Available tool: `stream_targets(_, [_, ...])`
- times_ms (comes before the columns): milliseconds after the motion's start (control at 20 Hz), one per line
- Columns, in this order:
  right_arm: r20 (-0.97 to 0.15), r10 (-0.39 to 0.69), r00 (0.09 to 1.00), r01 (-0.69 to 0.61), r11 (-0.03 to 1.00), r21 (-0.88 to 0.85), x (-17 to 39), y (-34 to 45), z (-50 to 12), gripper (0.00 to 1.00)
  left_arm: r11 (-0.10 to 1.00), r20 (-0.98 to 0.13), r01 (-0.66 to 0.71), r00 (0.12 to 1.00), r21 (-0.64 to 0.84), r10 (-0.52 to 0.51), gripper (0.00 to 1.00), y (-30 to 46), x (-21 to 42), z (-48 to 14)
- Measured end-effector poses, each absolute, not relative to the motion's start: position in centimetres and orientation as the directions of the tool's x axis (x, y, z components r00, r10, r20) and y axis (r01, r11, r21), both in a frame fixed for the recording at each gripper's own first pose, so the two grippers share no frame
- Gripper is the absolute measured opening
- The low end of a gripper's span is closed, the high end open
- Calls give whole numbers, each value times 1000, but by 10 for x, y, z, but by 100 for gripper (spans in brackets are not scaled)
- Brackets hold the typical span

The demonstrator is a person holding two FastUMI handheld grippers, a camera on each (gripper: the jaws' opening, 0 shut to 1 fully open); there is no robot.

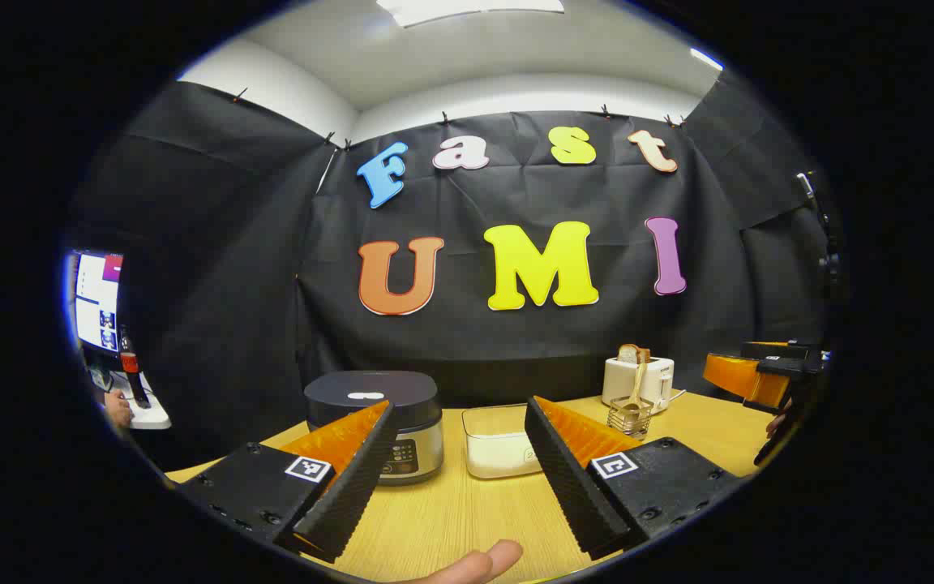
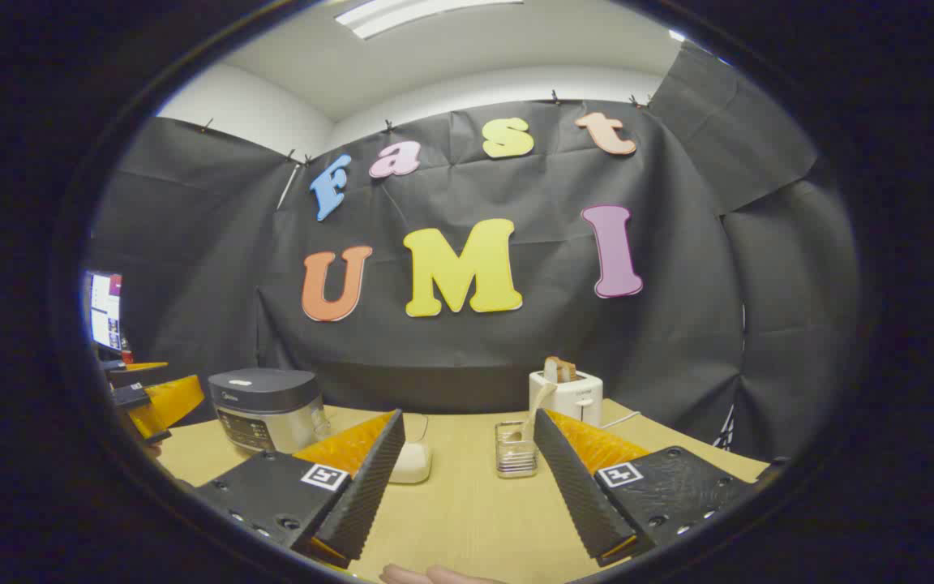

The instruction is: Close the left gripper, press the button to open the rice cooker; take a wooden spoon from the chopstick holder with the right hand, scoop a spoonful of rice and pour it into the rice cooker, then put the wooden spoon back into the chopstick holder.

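The rice cooker (image 1: 386, 426) (image 2: 266, 410) stands shut on the wooden table, dark lid down. To its right sits a clear box of white rice (image 1: 499, 444) (image 2: 412, 458). A wire chopstick holder (image 1: 629, 415) (image 2: 515, 448) holds a wooden spoon (image 1: 636, 389) (image 2: 537, 405), its handle sticking up. My left gripper (image 1: 459, 478) hangs open above the table's near side, facing the cooker and the rice box. My right gripper (image 2: 467, 478) is open too, short of the holder, and it also appears at the right edge of the left gripper view (image 1: 759, 377).
A white toaster (image 1: 640, 378) (image 2: 567, 393) with bread in it stands behind the chopstick holder. A monitor (image 1: 96, 298) and a person's hand (image 1: 117, 405) are at the far left. A fingertip (image 1: 475, 564) shows at the near edge. Black cloth walls close the table's back.
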State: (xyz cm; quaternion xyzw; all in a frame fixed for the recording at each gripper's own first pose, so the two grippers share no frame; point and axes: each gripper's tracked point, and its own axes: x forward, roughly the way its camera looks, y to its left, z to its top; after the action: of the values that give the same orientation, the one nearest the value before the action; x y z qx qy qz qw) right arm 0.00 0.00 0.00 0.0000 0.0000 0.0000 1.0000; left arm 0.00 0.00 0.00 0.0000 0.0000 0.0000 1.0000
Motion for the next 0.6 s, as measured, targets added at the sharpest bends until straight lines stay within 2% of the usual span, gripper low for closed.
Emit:
stream_targets(400, [-8, -2, 1000, 2, 1000, -17, 2, 0, -3, 95, 992, -7, -121, 993, -45, 121, 100, 36, 10, -2])
stream_targets(600, [8, 14, 1000, -13, 999, -42, 1, 4, 0, 95, 989, -66, -112, 992, -95, 106, 98, 36, 15, -17])
